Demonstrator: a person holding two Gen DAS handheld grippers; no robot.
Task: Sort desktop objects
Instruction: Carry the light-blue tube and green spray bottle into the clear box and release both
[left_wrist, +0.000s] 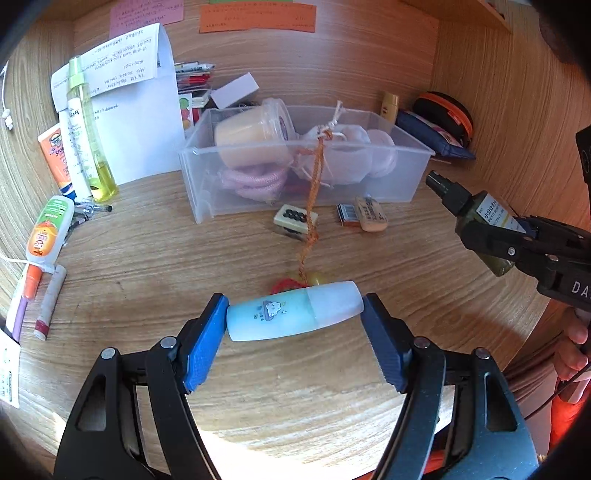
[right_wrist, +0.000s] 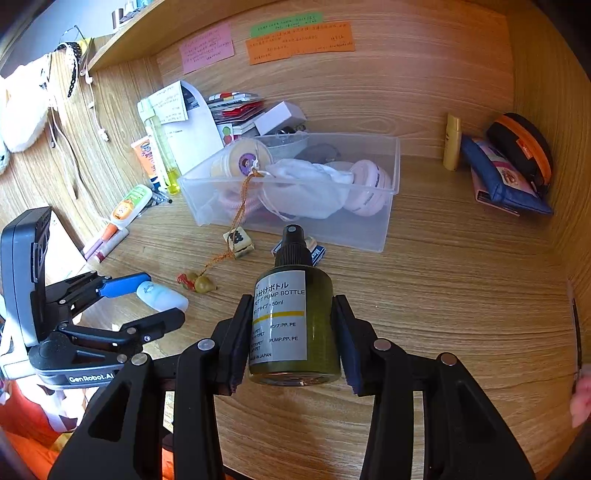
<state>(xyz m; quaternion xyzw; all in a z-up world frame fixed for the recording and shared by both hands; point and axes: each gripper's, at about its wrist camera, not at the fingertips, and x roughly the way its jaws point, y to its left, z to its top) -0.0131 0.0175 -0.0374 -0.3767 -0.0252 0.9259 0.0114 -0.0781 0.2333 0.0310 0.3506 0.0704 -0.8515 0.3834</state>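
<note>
My left claw (left_wrist: 295, 317) has the small blue bottle (left_wrist: 293, 314) between its pads, end to end: base against 1 pad, frosted cap at the other. I judge it closed on the bottle, though at the cap end I can't be sure of firm contact, and the bottle sits low, near or on the desk (left_wrist: 147, 251). It looks light, smooth plastic, so gripped by its ends it could pivot or pop out; across the body would be safer. My right claw (right_wrist: 293, 332) is clamped on the green pump bottle (right_wrist: 295, 325) across its round body, nozzle pointing forward, raised above the desk in front of the clear bin (right_wrist: 369, 192). That one is stiff, liquid-filled, probably a bit heavier, and its curved wall could slip. The 2 bottles are well apart.
</note>
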